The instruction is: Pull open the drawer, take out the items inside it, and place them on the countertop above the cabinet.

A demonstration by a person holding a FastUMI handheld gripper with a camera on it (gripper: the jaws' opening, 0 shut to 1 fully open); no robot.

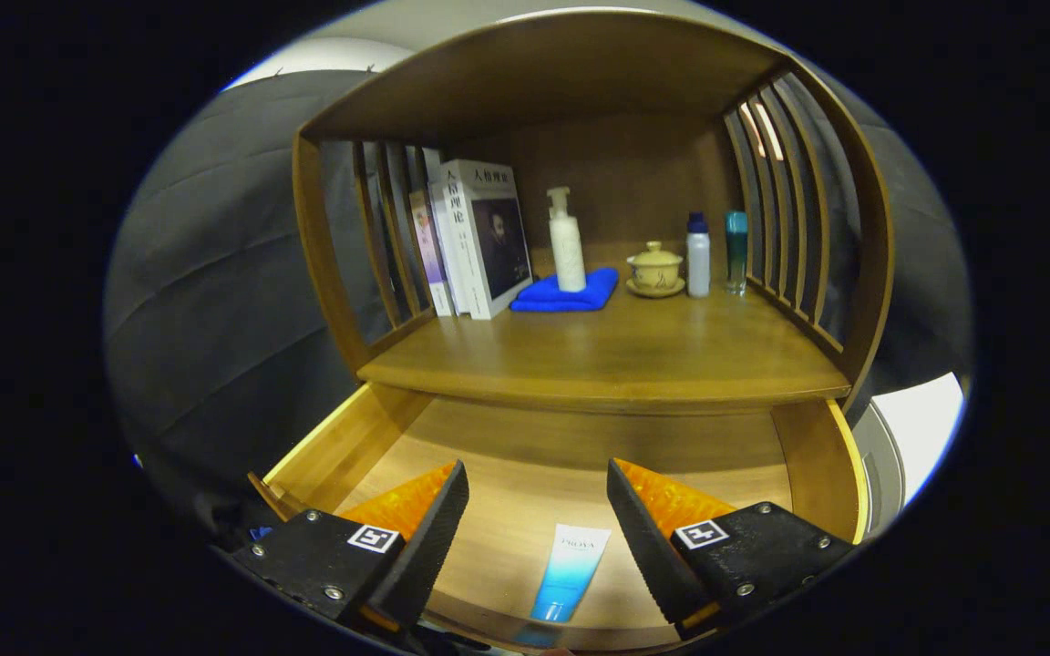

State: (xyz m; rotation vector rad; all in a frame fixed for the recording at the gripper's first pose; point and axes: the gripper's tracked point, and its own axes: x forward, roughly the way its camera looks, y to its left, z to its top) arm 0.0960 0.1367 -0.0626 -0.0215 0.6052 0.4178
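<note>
Under the countertop, near: the drawer stands pulled open, with the gripper over it.
Cabinet (862, 273): wooden, with slatted side walls and a roof board over an open shelf space.
Countertop (616, 355): the wooden board above the drawer; its near half is bare, and things stand along its far side.
Drawer (343, 437): open toward the gripper, pale wood walls on the left and right, flat wooden floor.
Gripper (536, 538): fingers spread wide apart over the drawer, holding nothing; the drawer floor shows between them.
Books (479, 237): upright at the far left of the countertop, leaning against the left slats.
Cloth (548, 296): blue, folded, just right of the books.
Pump bottle (566, 241): white, standing upright on the cloth.
Tube (571, 569): white and blue, lying flat on the drawer floor between the fingers, nearer the right one, touching neither.
Lidded cup (654, 269): on a saucer, right of the cloth.
White bottle (697, 255): blue cap, upright, just right of the cup.
Teal bottle (736, 251): upright at the far right, next to the right slats.
</note>
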